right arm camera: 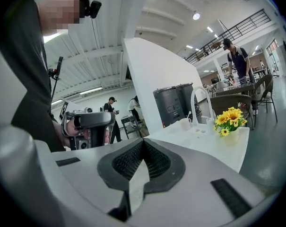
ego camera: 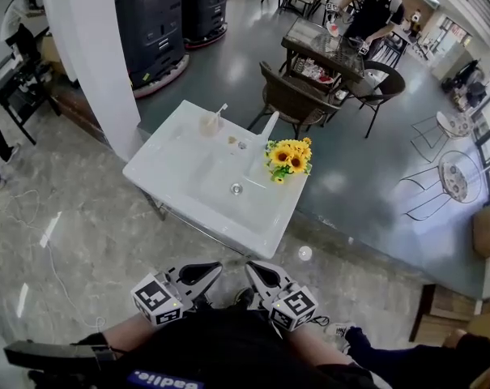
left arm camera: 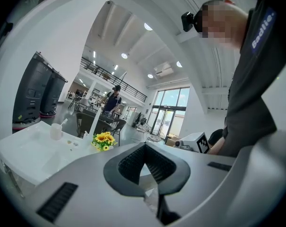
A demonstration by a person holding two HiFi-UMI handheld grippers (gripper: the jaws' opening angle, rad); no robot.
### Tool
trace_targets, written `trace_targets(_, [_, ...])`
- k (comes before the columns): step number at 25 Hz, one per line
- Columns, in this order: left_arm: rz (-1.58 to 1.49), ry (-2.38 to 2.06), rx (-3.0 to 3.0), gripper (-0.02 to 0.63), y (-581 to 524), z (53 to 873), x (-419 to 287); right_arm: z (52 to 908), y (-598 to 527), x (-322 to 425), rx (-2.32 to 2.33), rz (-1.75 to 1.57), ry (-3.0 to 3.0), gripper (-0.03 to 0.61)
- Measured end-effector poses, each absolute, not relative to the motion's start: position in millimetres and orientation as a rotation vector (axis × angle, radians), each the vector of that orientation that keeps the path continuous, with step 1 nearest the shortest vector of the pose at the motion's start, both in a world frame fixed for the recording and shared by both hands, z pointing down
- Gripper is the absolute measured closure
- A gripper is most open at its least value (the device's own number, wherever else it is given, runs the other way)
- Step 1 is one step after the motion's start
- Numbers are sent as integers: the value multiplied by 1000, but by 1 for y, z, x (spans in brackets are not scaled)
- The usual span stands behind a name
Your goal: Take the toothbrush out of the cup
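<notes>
White toothbrush point(ego camera: 220, 110) is leaning up-right in the cup point(ego camera: 209, 125), way above the closed, empty left gripper point(ego camera: 213, 270) and right gripper point(ego camera: 253, 270), left looking nearer.

The right claw point(right arm camera: 143, 142), jaws together and empty, faces a white desk point(right arm camera: 212, 144) bearing a cup point(right arm camera: 184, 124), toothbrush point(right arm camera: 189, 114) and sunflowers point(right arm camera: 229, 118).

left gripper point(ego camera: 206, 272) and right gripper point(ego camera: 259, 271) sit side by side, jaws closed on nothing.
</notes>
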State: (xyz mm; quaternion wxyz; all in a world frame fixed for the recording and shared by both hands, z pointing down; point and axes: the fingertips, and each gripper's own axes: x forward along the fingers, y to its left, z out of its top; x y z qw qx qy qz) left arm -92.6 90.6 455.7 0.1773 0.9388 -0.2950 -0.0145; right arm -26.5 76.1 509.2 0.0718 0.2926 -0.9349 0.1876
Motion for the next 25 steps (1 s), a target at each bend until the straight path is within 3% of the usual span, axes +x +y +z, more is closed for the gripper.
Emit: trace_targets(25, [29,-1104,2580,612,-4,461,-46,522,-20,23,655,595,-2902,569])
